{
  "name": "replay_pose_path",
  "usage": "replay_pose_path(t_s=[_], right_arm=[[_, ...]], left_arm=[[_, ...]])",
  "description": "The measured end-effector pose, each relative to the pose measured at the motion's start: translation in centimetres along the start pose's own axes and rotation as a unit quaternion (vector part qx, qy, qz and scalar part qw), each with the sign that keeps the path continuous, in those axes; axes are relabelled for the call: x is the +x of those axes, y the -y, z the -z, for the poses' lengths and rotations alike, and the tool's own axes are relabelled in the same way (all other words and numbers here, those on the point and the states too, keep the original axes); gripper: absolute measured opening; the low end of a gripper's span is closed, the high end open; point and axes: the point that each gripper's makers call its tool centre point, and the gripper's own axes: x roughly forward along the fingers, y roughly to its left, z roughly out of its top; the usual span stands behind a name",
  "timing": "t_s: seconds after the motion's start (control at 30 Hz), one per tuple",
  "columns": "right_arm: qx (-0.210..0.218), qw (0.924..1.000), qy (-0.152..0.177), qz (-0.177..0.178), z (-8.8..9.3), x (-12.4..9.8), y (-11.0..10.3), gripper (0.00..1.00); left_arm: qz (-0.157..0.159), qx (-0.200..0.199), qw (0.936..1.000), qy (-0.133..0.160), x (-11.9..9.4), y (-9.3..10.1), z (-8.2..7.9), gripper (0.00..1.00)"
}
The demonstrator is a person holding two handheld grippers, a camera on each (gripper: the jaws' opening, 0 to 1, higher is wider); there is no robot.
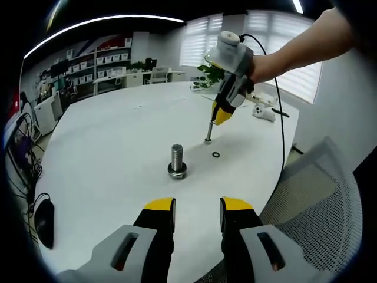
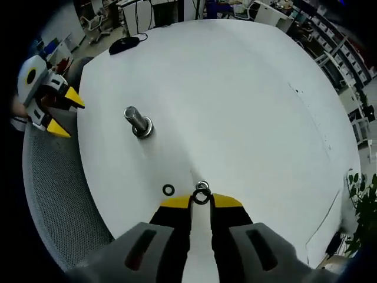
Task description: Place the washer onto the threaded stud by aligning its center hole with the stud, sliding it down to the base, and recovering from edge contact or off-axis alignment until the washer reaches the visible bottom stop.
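My right gripper (image 2: 201, 201) is closed on a small dark washer (image 2: 201, 198), pinched between its yellow tips and held right over the top of a thin stud (image 2: 202, 186) that stands upright on the white table (image 2: 247, 106). From the left gripper view I see that stud (image 1: 209, 132) directly under the right gripper (image 1: 221, 115), whose tips are at its top end. A second washer (image 1: 216, 155) lies flat on the table just beside the stud's base. A thicker bolt (image 1: 177, 160) stands upright nearer my left gripper (image 1: 197, 206), which hangs open and empty off the table's edge, above a mesh chair (image 1: 318, 194).
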Motion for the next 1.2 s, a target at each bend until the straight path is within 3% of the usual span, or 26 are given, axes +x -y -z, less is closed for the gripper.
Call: replay_pose_path(t_s=[0.57, 1.2], right_arm=[[-0.008, 0.9999, -0.011, -0.004, -0.1, 1.2, 0.3, 0.13], [-0.011, 0.9986, -0.045, -0.027, 1.1, 4.6, -0.2, 0.14]], left_arm=[[-0.003, -0.002, 1.0, -0.003, 0.0, -0.1, 0.2, 0.28], [-0.006, -0.004, 1.0, -0.001, -0.1, -0.3, 0.1, 0.28]])
